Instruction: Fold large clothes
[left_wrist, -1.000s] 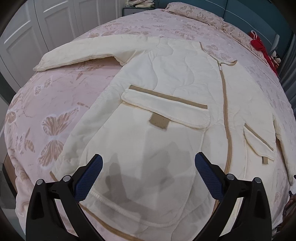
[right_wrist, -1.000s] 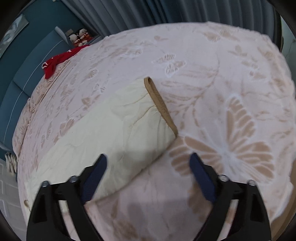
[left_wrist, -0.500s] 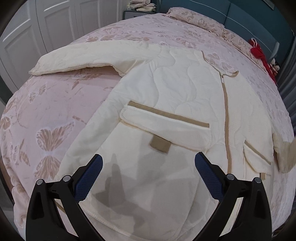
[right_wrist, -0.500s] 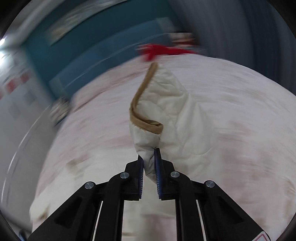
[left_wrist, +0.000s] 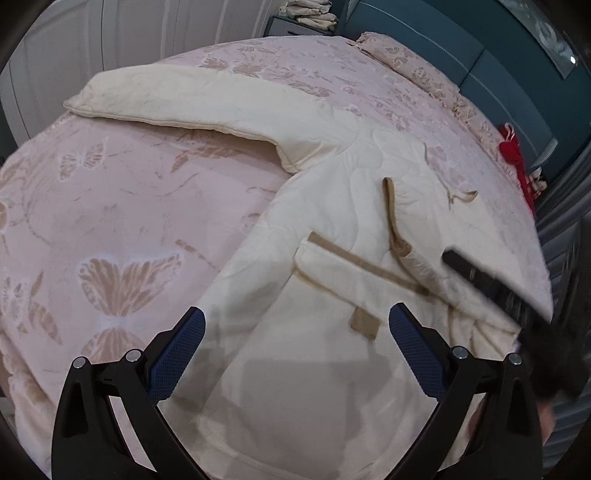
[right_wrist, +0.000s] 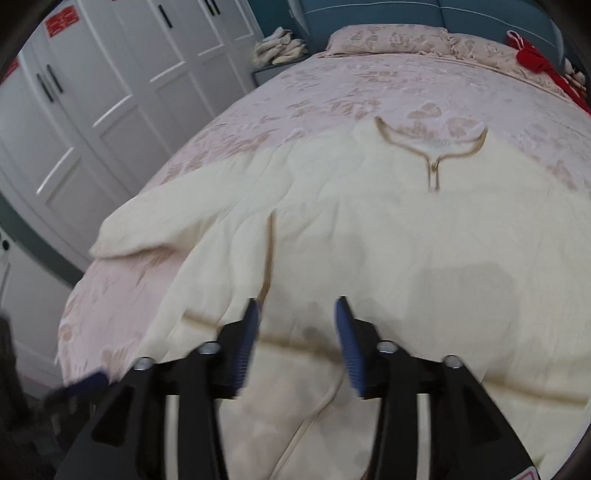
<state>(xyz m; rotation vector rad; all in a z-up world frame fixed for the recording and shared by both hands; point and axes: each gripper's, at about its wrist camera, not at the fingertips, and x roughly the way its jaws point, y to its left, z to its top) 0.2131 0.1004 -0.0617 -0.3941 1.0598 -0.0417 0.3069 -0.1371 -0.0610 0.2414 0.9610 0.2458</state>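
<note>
The cream quilted jacket (left_wrist: 332, 206) lies front-up on the bed (left_wrist: 129, 206), which carries a pink butterfly-print cover. One sleeve (left_wrist: 177, 99) extends flat toward the white wardrobe doors (right_wrist: 110, 85). The other sleeve (left_wrist: 491, 258) lies folded across the jacket front, its tan-trimmed cuff (left_wrist: 397, 229) near the zipper line; it covers most of the zipper and the pocket on that side.

The left gripper (left_wrist: 297, 350) hovers over the lower front of the jacket with its jaws wide apart and nothing between them. The large pocket flap (left_wrist: 354, 273) lies just ahead of it.

The right gripper (right_wrist: 299, 336) sits over the folded sleeve. Its jaws have just been opening, stand partly apart, and hold no fabric. In the left wrist view it shows only as a dark, blurred shape at the right edge.

The jacket hem is cut off by the lower frame edge. A red item (right_wrist: 535, 62) lies at the head of the bed; its form is unclear.
</note>
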